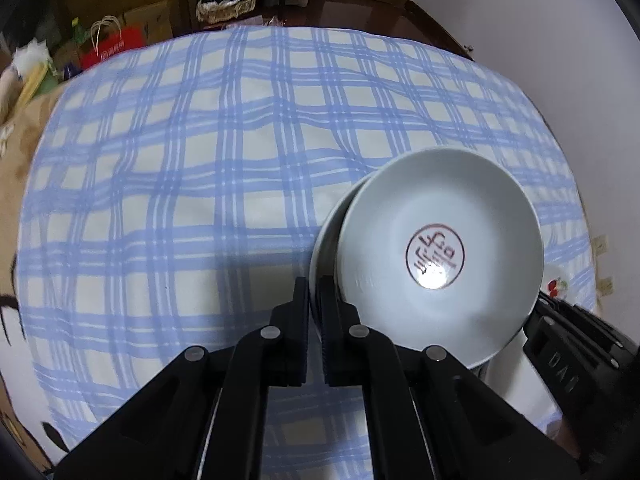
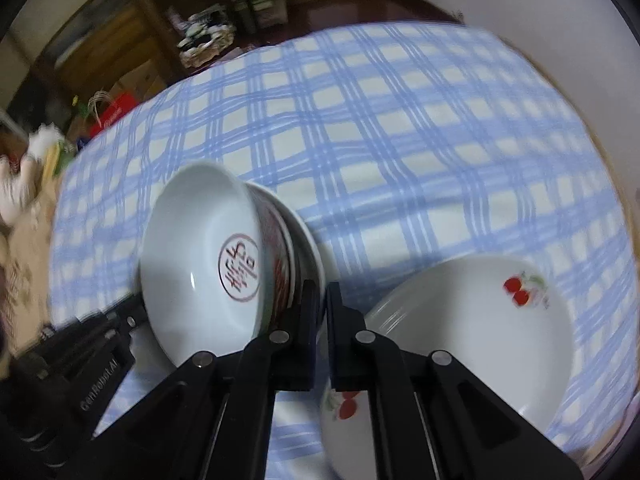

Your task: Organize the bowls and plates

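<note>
A white bowl with a red seal mark (image 1: 440, 240) sits on top of nested dishes, tilted, over the blue checked tablecloth (image 1: 200, 160). My left gripper (image 1: 314, 292) is shut on the thin white rim of the lower dish (image 1: 326, 224) at the stack's left side. In the right wrist view the same sealed bowl (image 2: 192, 248) leans left, with red-patterned bowls under it. My right gripper (image 2: 323, 296) is shut on the rim of the widest dish (image 2: 308, 240) on the opposite side. Each view shows the other gripper low beside the stack: the right gripper (image 1: 568, 356) and the left gripper (image 2: 128, 316).
White plates with red cherry prints (image 2: 460, 340) lie stacked just right of my right gripper, and their edge (image 1: 556, 285) shows past the bowl. Beyond the table's far edge are a wicker basket (image 1: 226, 2), a red bag (image 1: 116, 46) and wooden furniture. A white wall stands to the right.
</note>
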Motion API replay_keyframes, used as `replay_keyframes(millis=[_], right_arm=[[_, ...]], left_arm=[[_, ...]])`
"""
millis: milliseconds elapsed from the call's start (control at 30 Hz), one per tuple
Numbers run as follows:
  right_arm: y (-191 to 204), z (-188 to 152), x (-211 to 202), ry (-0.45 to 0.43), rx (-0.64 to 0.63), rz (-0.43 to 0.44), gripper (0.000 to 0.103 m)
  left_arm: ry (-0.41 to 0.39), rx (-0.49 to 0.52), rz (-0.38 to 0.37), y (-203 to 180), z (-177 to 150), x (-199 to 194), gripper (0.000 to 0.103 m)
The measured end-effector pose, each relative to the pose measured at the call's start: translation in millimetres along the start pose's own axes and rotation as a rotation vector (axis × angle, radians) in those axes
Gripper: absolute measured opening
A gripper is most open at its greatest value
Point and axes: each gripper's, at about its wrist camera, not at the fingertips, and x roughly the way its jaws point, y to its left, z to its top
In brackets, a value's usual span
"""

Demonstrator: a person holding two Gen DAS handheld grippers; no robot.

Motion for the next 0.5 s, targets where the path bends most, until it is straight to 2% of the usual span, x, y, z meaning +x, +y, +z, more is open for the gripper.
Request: replay_keyframes(millis=[367, 500], right_arm=[[-12.4, -2.7, -5.4, -0.040, 0.059, 0.058, 0.006], [-13.6, -2.3, -5.6, -0.039, 0.072, 0.068, 0.006]], left_arm=[[-0.006, -0.039, -0.056, 8.0, 0.8, -6.8, 0.004], [-0.003, -0.028, -0.053, 10.9, 2.5, -9.8, 0.005]])
